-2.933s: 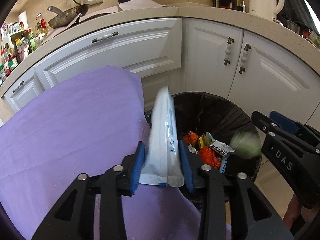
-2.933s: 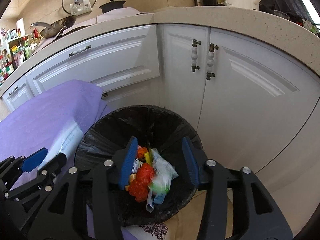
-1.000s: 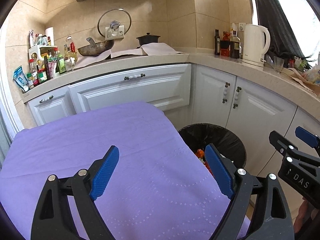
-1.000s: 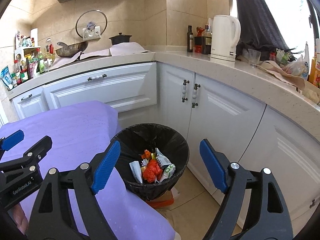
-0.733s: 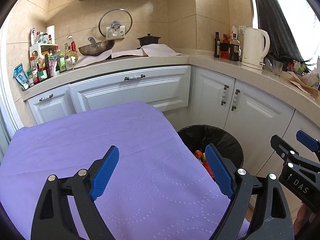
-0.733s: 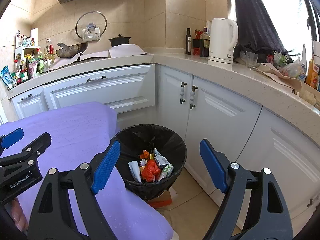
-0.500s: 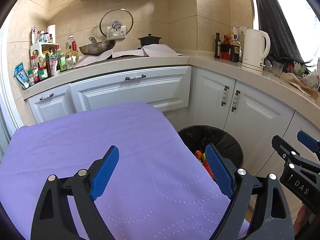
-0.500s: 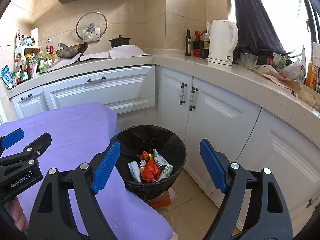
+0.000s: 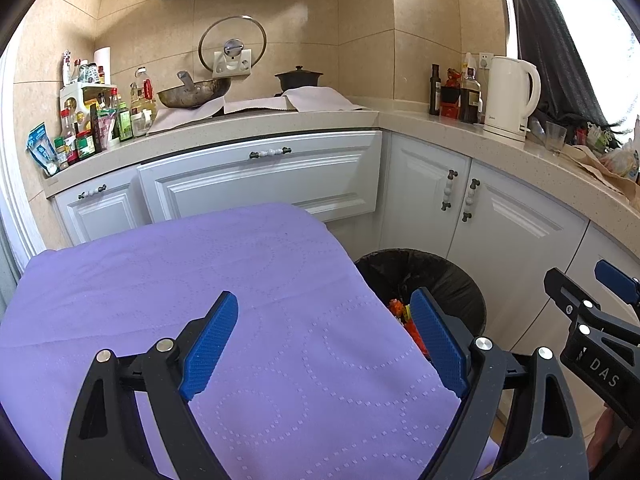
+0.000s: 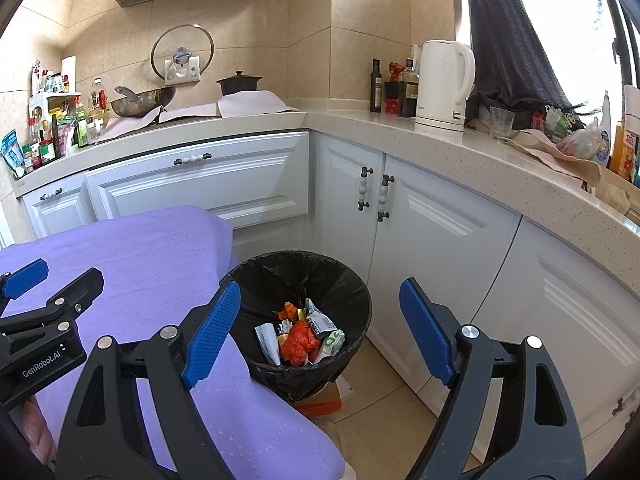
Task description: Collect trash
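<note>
Nearest me, my left gripper (image 9: 324,340) hangs over the purple tablecloth (image 9: 180,280) with its jaws spread wide and nothing between them; my right gripper (image 10: 320,328) is just as wide and just as empty. Past the right one stands the black-lined bin (image 10: 352,292) beside the table's edge — the trash (image 10: 300,336), wrappers and orange scraps, lies inside it. Beyond are the white cabinets (image 10: 432,232) and the kettle (image 10: 444,84).

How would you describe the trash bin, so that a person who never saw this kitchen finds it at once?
Look at the white corner cabinets under the stone counter. On the floor before them, beside the table with the purple cloth, stands the trash bin. It is round, lined with a black bag, and holds crumpled orange and white wrappers.
</note>
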{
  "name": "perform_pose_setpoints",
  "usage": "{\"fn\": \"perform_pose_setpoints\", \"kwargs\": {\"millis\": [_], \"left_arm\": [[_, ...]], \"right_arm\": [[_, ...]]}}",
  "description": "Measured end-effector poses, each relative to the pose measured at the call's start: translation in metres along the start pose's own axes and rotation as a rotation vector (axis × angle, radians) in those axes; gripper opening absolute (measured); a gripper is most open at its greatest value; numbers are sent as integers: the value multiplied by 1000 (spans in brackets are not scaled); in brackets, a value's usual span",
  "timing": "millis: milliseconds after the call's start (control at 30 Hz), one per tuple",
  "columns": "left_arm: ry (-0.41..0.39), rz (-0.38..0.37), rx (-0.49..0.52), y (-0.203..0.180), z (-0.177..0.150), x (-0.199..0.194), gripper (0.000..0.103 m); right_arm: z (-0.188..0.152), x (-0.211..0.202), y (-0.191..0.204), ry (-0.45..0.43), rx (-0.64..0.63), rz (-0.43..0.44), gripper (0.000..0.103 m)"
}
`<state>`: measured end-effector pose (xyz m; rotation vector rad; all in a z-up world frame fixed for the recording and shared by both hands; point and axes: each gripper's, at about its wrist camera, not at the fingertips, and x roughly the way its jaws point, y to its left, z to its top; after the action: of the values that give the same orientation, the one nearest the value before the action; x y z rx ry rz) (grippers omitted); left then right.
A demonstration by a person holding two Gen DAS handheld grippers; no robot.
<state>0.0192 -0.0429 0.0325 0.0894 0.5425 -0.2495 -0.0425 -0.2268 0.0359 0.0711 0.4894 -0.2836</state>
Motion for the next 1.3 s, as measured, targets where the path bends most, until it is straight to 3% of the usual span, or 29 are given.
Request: {"fn": "perform_pose_setpoints", "kwargs": {"millis": [1300], "left_arm": [[7,-1,-3,-3,-2,1,85]], "right_arm": [[0,0,0,0,-1,1,80]]}}
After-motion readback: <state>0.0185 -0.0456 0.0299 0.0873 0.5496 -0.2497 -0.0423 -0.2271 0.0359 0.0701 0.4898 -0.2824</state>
